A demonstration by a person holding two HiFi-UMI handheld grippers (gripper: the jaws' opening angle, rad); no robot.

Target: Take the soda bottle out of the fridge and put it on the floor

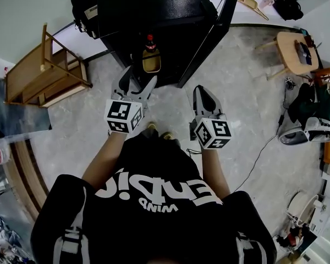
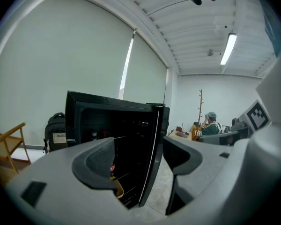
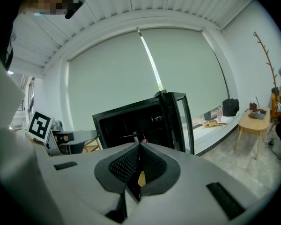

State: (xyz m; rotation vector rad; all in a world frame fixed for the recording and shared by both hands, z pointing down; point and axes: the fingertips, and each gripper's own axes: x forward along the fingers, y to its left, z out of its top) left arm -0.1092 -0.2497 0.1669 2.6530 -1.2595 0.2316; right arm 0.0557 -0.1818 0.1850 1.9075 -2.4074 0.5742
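The soda bottle point(image 1: 149, 44), dark with a red cap, stands inside the open black fridge point(image 1: 154, 10) beside a yellow container point(image 1: 150, 62). The fridge door point(image 1: 212, 32) is swung out to the right. My left gripper point(image 1: 139, 77) hovers just in front of the opening, below the bottle, with its jaws wide open and nothing between them. In the left gripper view the gripper point(image 2: 139, 149) faces the dark fridge interior point(image 2: 131, 139). My right gripper point(image 1: 202, 91) is shut and empty, a little right of the fridge front. In its own view its jaws point(image 3: 139, 146) meet, and the fridge point(image 3: 131, 121) stands behind them.
A wooden chair point(image 1: 44, 70) stands on the left, with a black backpack point(image 1: 82, 4) beside the fridge. On the right are a round wooden table point(image 1: 297, 51), bags and a cable point(image 1: 258, 153) on the floor. A person point(image 2: 209, 124) sits far off.
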